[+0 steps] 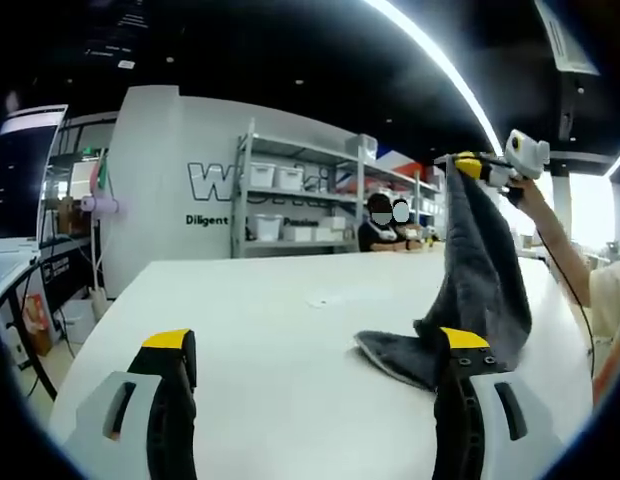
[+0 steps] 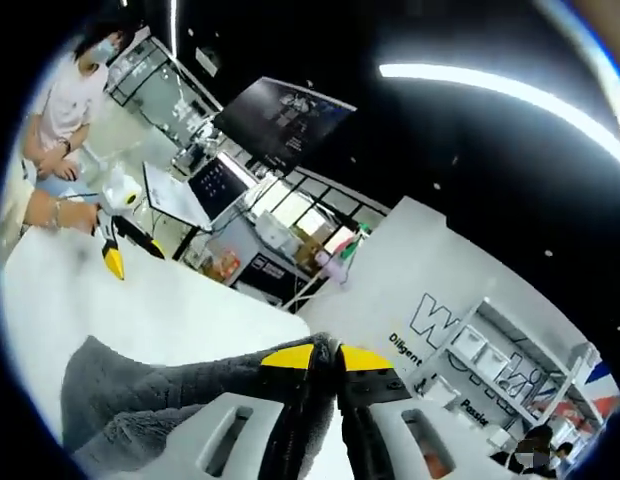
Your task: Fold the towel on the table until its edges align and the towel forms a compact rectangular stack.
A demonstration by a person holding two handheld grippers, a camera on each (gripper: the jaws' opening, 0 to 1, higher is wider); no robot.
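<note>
Lifting one corner: the dark grey plush towel [image 1: 470, 290] hangs from the right gripper [image 1: 474, 166], raised high over the white table [image 1: 270, 330], with its lower part bunched on the tabletop at the near right. In the right gripper view the yellow-tipped jaws of the right gripper [image 2: 337, 365] are pressed together with grey pile [image 2: 140, 400] caught between them, so the corner is pinched. The left gripper [image 1: 315, 355] is spread wide, nothing between its jaws, low over the table just left of the heap.

Judgement: the fold proper has not begun; the cloth is being opened out.
- Next, the free gripper should take the neighbouring corner on the same edge, not a mid-fold.
- Keep the raised corner pinched until both corners are held, then lay flat.
- Risk: the bunched part drags and twists, giving misaligned edges.

A person [image 2: 65, 100] stands at the table's far end, well apart from the towel.
</note>
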